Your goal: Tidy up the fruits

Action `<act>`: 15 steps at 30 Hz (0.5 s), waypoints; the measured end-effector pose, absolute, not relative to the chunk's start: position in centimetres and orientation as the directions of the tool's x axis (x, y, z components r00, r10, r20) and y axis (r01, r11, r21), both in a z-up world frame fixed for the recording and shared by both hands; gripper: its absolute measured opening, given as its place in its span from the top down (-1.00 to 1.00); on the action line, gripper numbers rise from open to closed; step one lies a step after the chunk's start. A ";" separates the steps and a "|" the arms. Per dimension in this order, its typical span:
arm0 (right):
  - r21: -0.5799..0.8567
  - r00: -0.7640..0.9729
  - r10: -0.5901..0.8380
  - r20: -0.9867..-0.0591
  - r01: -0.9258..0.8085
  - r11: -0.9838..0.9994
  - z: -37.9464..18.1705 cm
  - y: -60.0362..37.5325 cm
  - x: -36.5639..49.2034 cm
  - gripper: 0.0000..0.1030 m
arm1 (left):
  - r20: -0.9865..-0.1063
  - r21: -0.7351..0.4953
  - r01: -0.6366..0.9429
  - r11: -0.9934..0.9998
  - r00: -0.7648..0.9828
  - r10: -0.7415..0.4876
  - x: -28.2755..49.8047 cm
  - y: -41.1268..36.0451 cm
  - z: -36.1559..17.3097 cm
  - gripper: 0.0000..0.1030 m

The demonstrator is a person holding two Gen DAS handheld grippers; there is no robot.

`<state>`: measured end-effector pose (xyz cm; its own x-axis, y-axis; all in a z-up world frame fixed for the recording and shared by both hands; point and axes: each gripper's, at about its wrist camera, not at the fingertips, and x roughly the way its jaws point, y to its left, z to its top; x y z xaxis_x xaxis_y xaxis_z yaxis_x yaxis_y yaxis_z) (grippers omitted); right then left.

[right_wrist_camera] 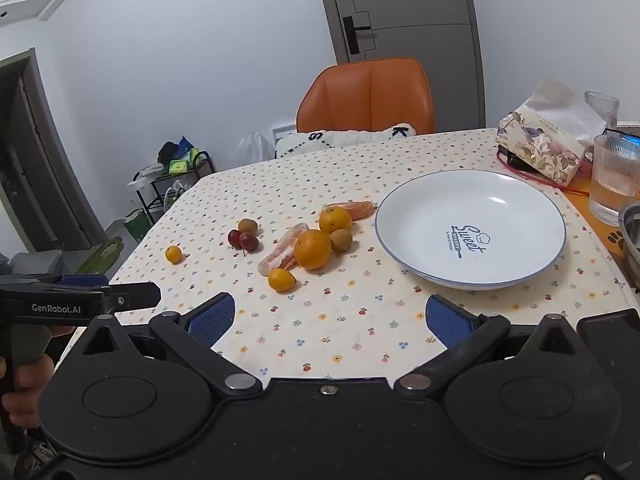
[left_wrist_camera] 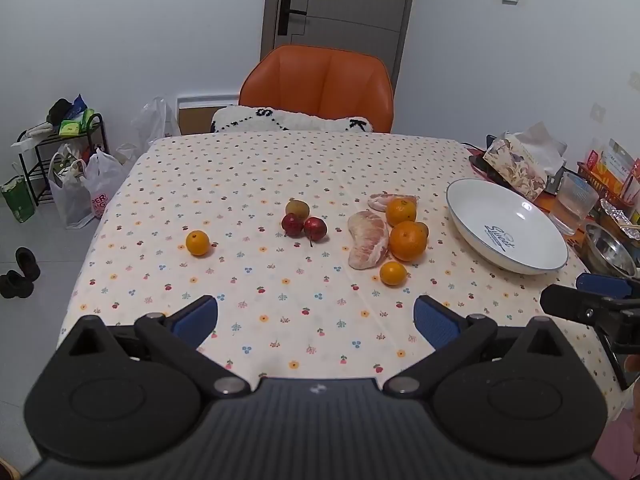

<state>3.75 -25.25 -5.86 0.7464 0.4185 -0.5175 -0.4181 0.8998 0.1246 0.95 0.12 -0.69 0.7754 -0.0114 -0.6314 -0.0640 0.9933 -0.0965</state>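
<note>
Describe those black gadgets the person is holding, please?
Each is a black plastic pistol-grip tool. The left gripper and right gripper both have two fingers faced with ribbed blue pads, round black hinge housings and silver rivets. One carries white lettering, GenRobot.AI.

White walls, grey door [left_wrist_camera: 340, 0] straight ahead beyond open jaws, orange chair [left_wrist_camera: 318, 84] before it, black rack [left_wrist_camera: 60, 152] far left.

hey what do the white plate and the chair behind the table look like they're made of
The white plate looks like glazed ceramic: glossy surface with light glare, a thin blue rim and printed lettering. It could also be melamine. The orange chair looks like smooth leather or faux leather: soft sheen, stitched panels and padded seams.
</note>
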 end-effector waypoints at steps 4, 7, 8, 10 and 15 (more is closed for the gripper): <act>0.119 0.748 0.414 -0.518 -0.417 0.901 -5.9 -25.0 3.6 -1.00 | -0.630 -0.098 -0.065 0.993 0.776 -0.011 0.9 0.2 -0.7 -1.00; 0.124 0.747 0.416 -0.518 -0.416 0.901 -5.9 -25.0 3.7 -1.00 | -0.630 -0.099 -0.064 0.993 0.777 -0.013 0.9 0.2 -0.8 -1.00; 0.125 0.747 0.417 -0.517 -0.416 0.901 -6.0 -25.0 3.6 -1.00 | -0.629 -0.099 -0.065 0.993 0.777 -0.012 0.9 0.2 -0.8 -1.00; 0.125 0.746 0.417 -0.518 -0.416 0.901 -6.0 -24.9 3.6 -1.00 | -0.629 -0.100 -0.065 0.993 0.777 -0.012 0.9 0.2 -0.7 -1.00; 0.119 0.747 0.418 -0.517 -0.421 0.899 -5.8 -24.7 3.5 -1.00 | -0.625 -0.104 -0.060 0.993 0.780 -0.018 0.9 0.2 -0.7 -1.00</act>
<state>3.50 -24.70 -5.79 0.7467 0.4181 -0.5174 -0.4208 0.8993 0.1195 0.90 0.24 -0.73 0.7800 -0.0184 -0.6255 -0.0602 0.9927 -0.1043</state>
